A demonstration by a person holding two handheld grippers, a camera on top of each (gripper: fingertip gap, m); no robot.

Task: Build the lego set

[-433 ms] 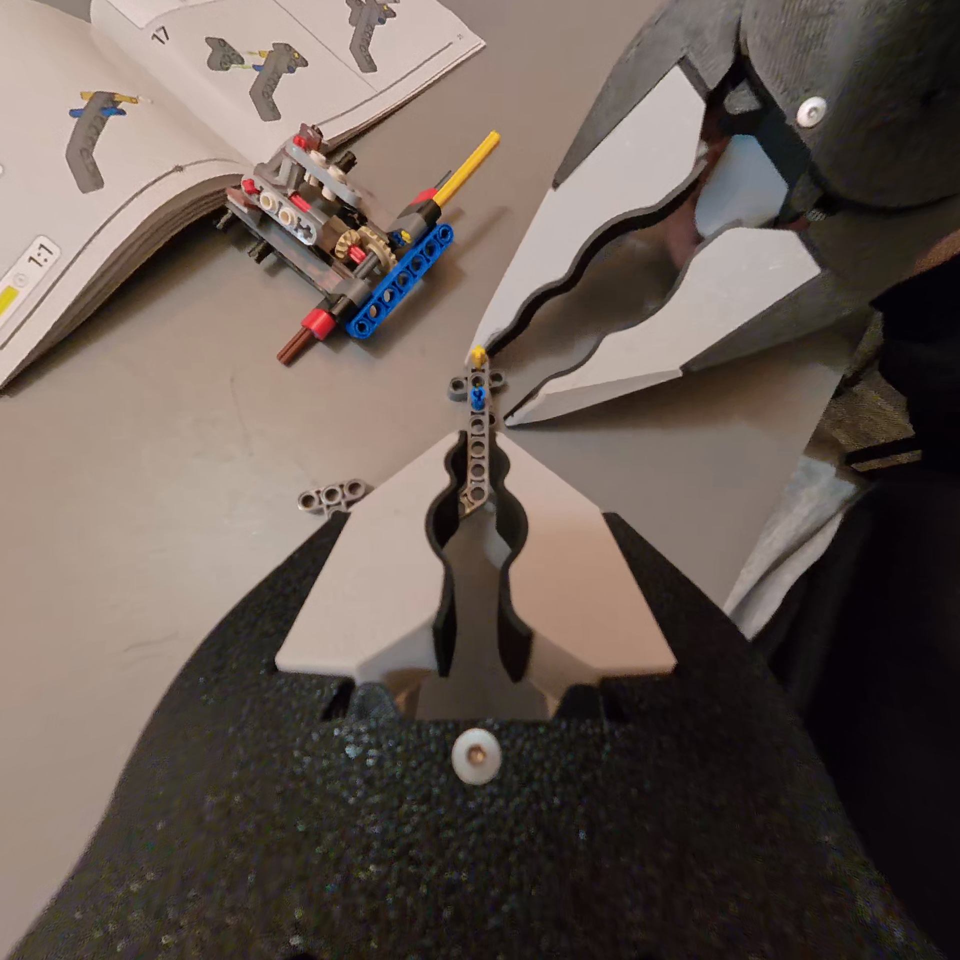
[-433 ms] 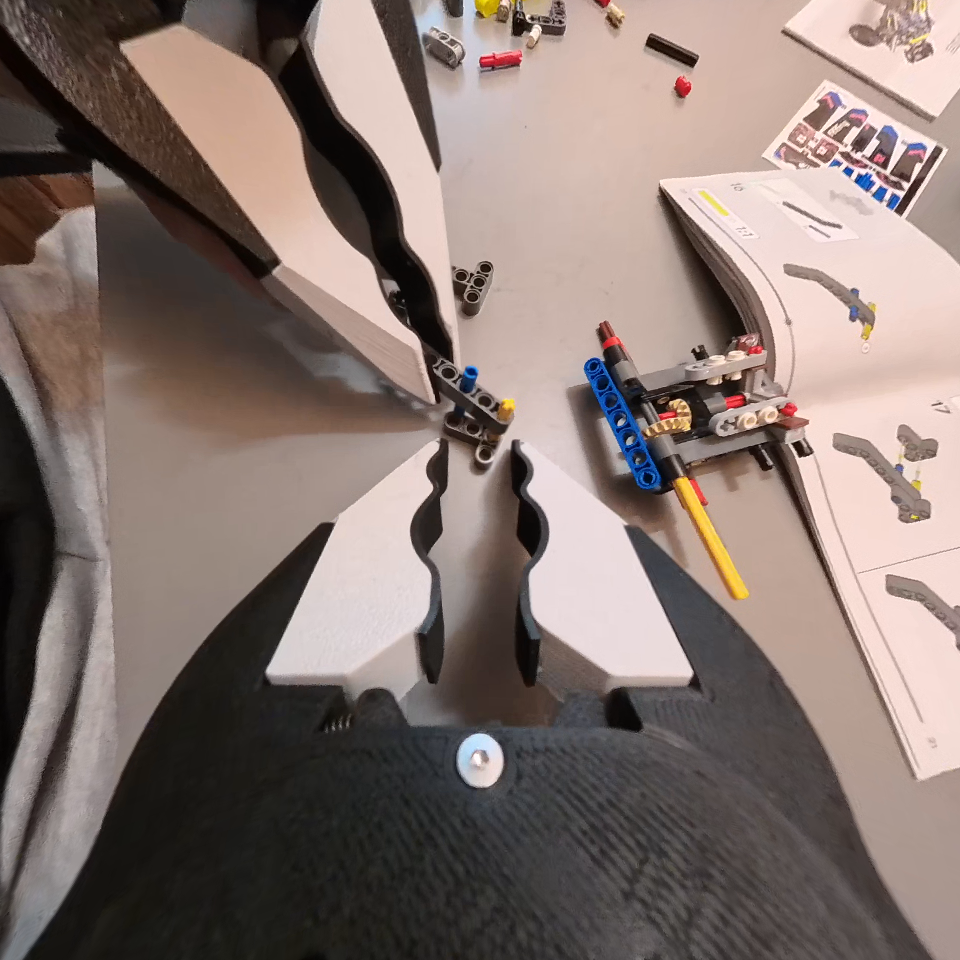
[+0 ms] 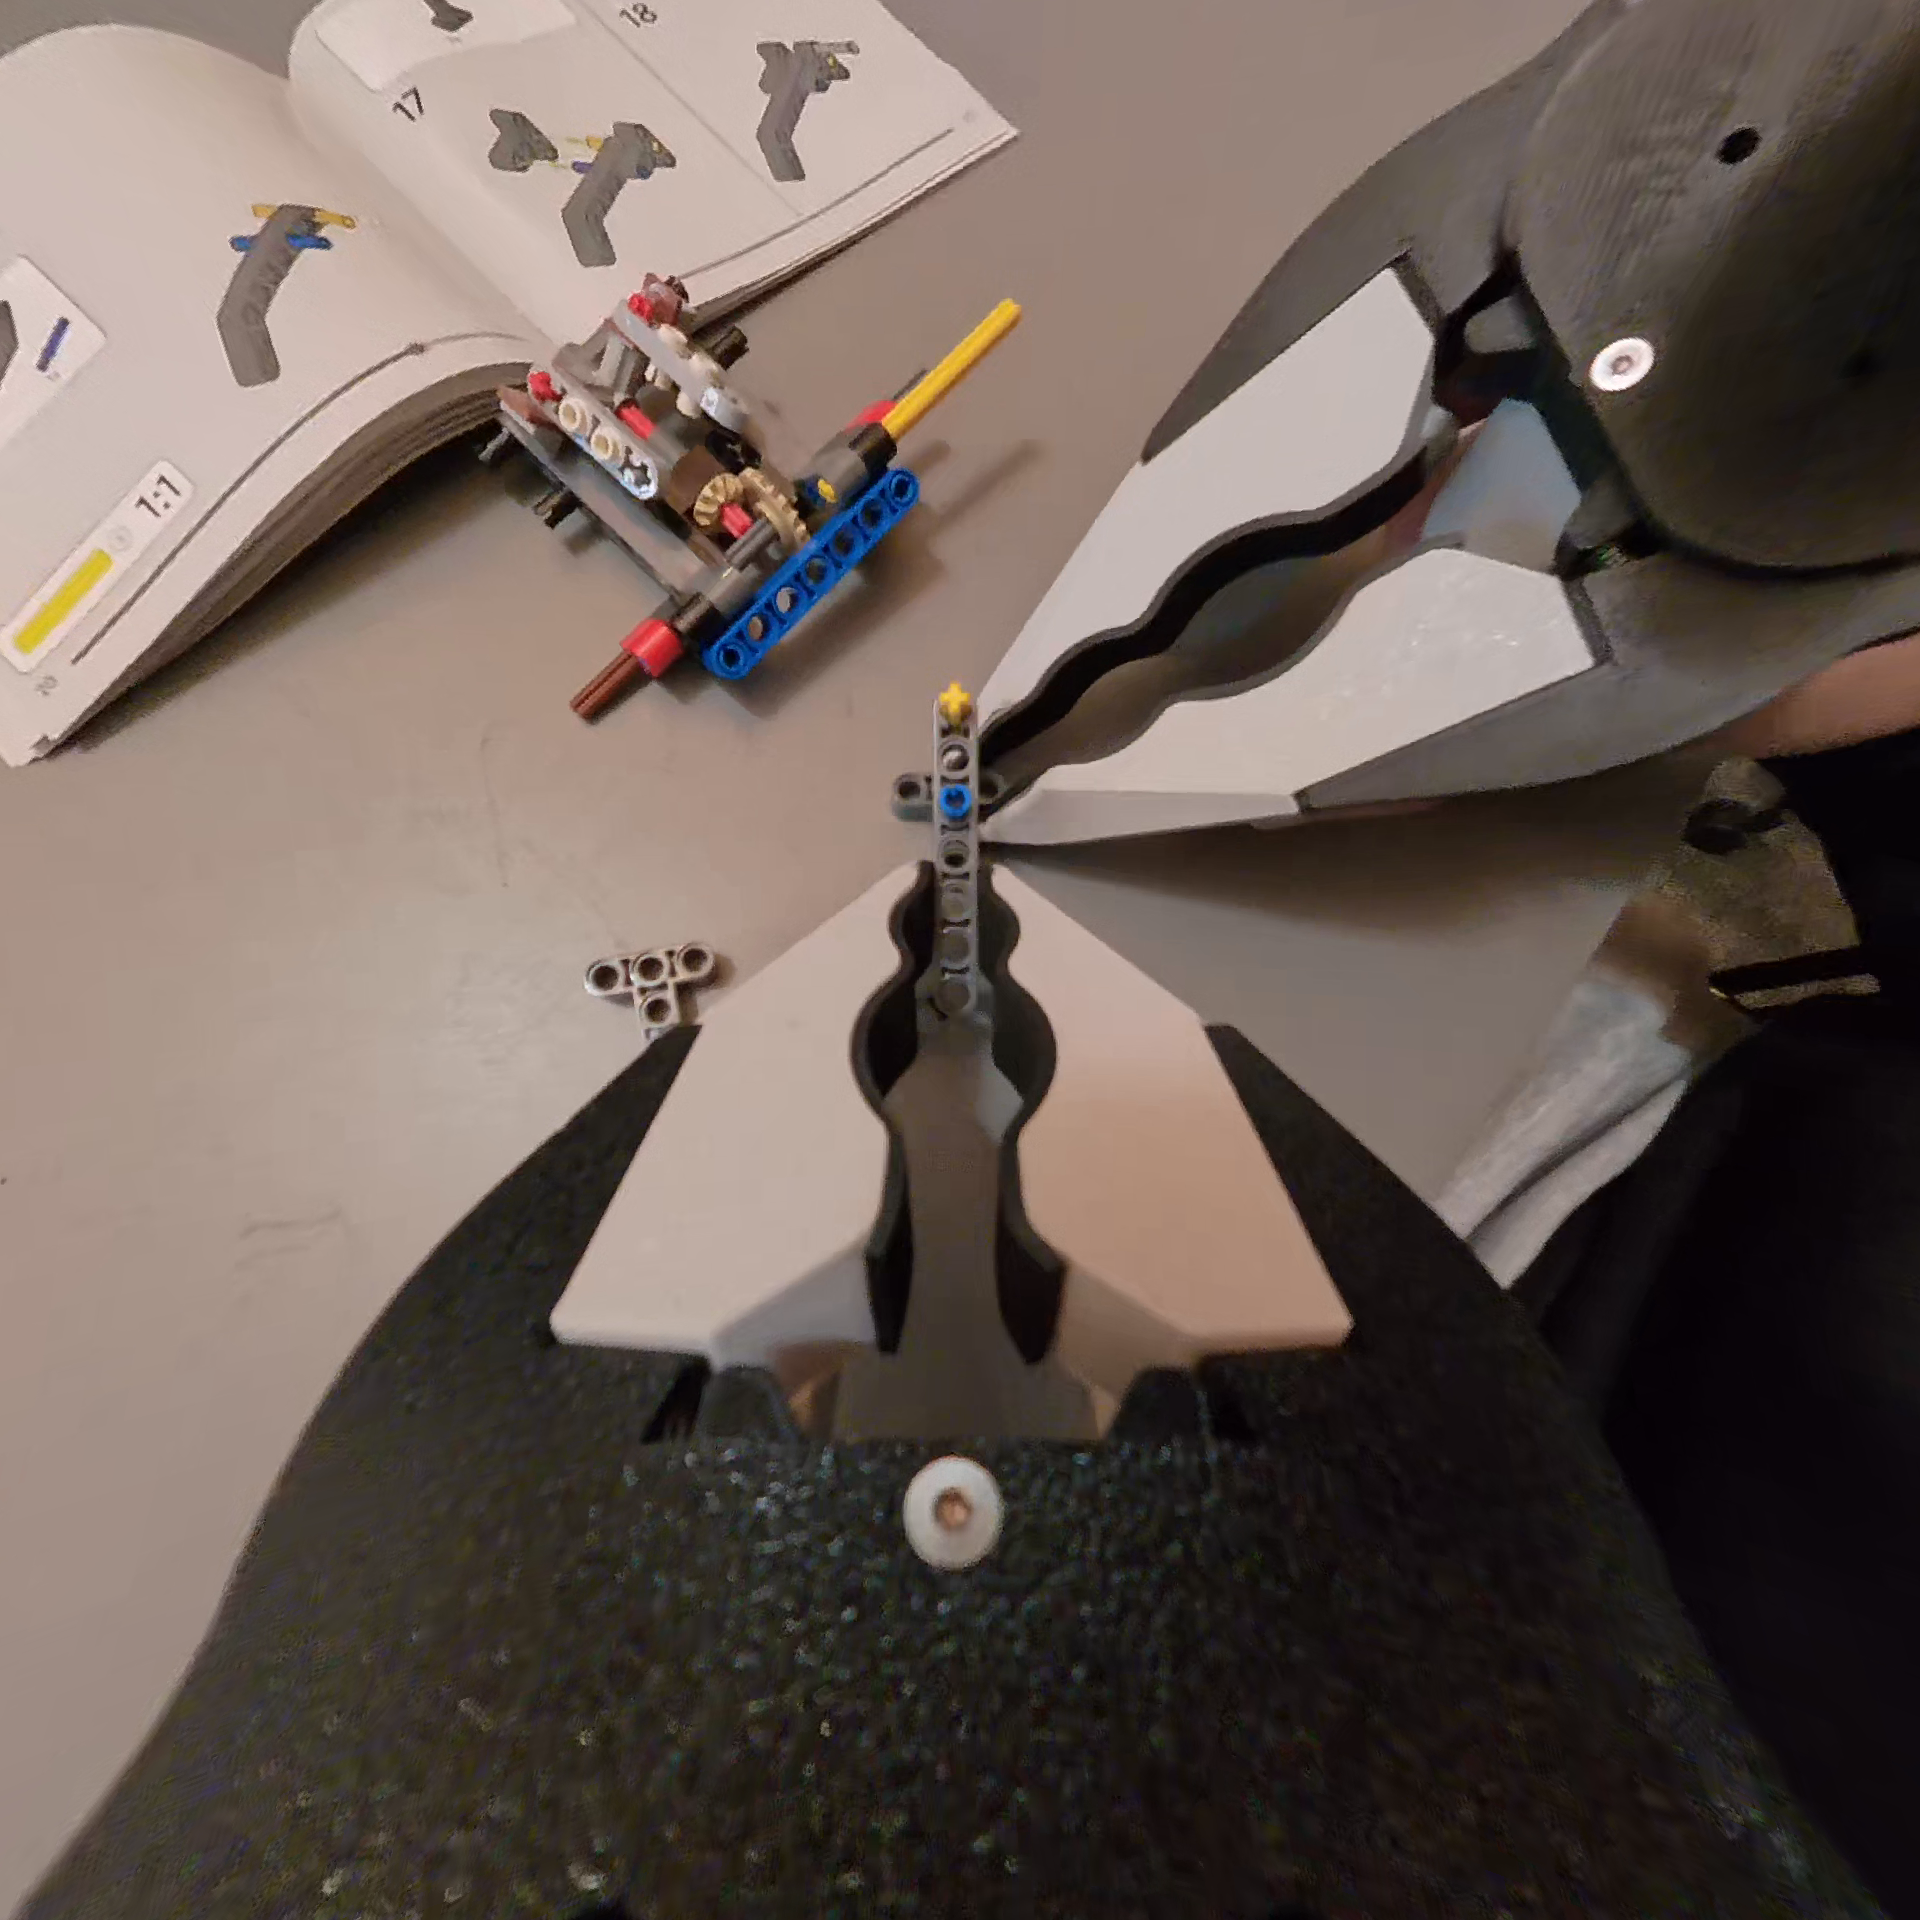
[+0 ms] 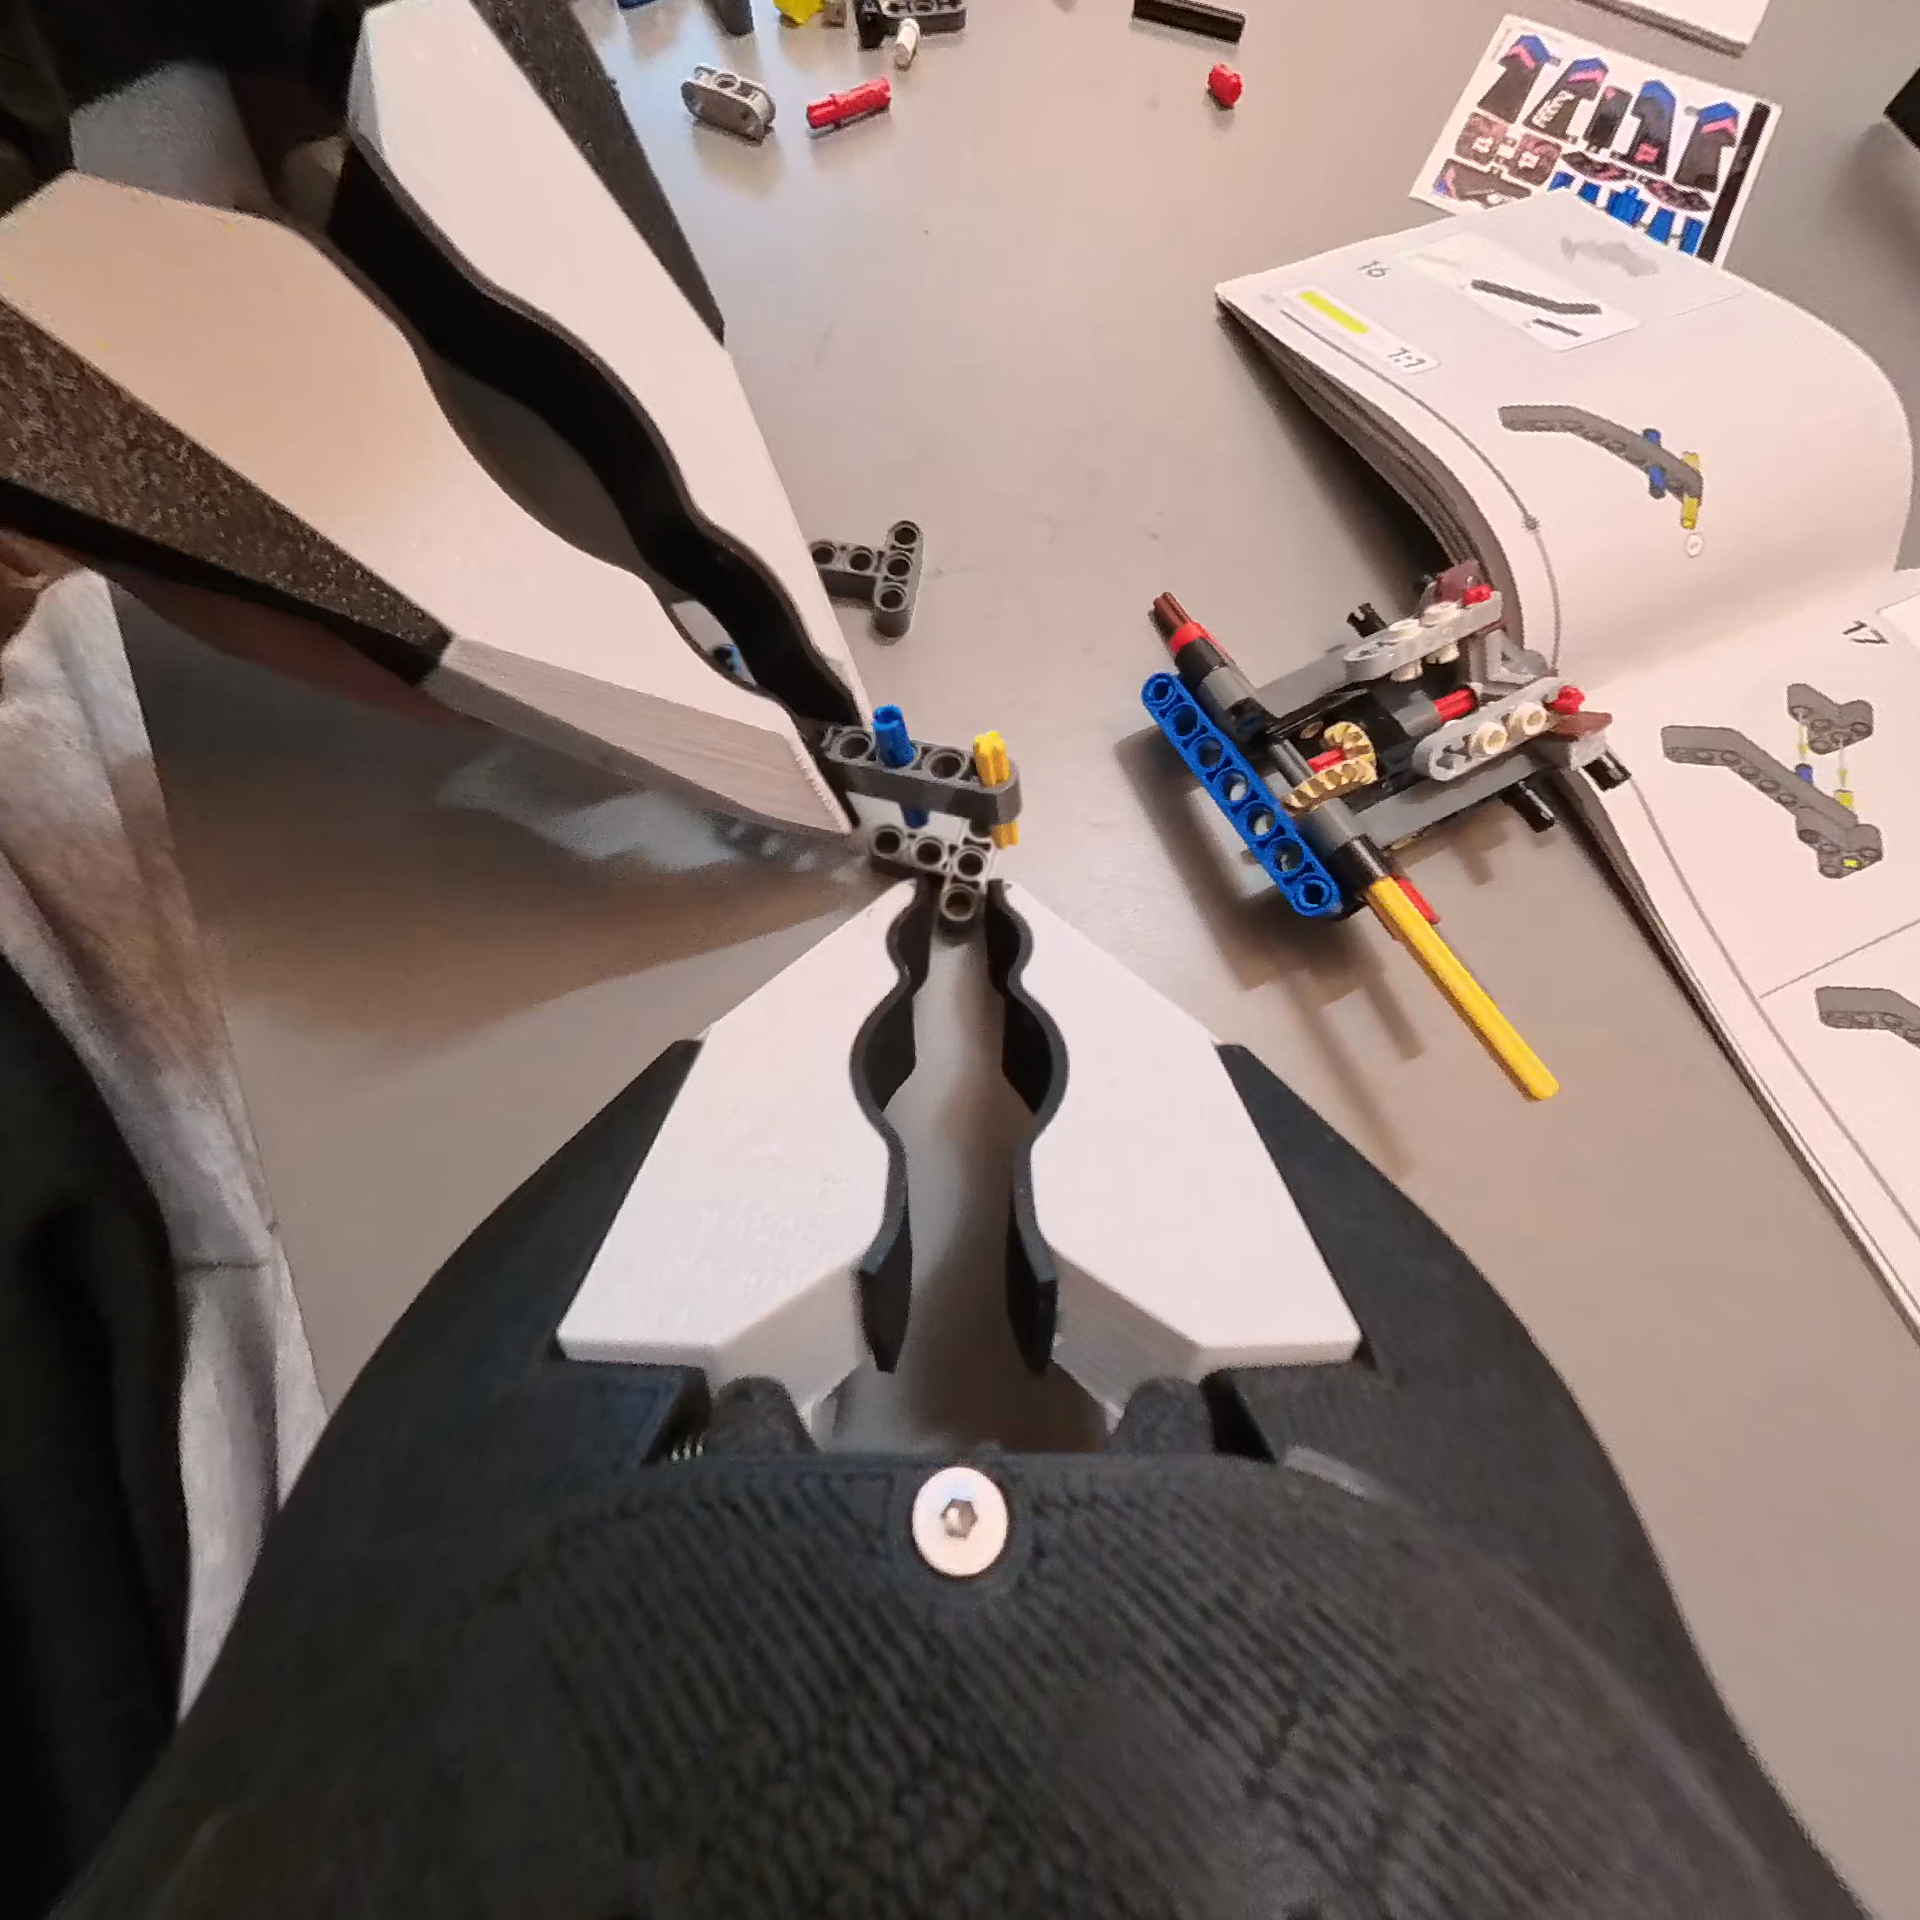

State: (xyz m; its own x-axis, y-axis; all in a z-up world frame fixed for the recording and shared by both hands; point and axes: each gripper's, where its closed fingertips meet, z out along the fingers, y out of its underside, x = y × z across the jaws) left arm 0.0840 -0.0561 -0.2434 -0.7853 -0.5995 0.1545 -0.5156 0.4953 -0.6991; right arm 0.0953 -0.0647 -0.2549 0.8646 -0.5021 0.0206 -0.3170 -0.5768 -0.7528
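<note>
My left gripper (image 3: 954,883) is shut on a dark grey beam (image 3: 954,831) that carries a blue pin (image 3: 953,798) and a yellow pin (image 3: 954,698). The beam also shows in the right wrist view (image 4: 940,771), sticking out of the left gripper (image 4: 844,774). My right gripper (image 4: 956,902) is shut on the stem of a small grey T-shaped piece (image 4: 928,858) and holds it against the underside of the beam, at the pins. In the left wrist view the right gripper (image 3: 995,774) comes in from the upper right, and the T-piece (image 3: 912,790) peeks out behind the beam.
A second T-shaped piece (image 4: 878,571) lies on the grey table (image 4: 1039,364). The part-built model (image 4: 1351,769) with a blue beam and a yellow axle lies against the open instruction booklet (image 4: 1714,499). Loose parts (image 4: 847,99) and a sticker sheet (image 4: 1600,135) lie farther back. My left and right fingertips are right by each other.
My right gripper has closed from open onto the T-shaped piece below the beam. The left gripper keeps its hold on the beam, now turned more upright.
</note>
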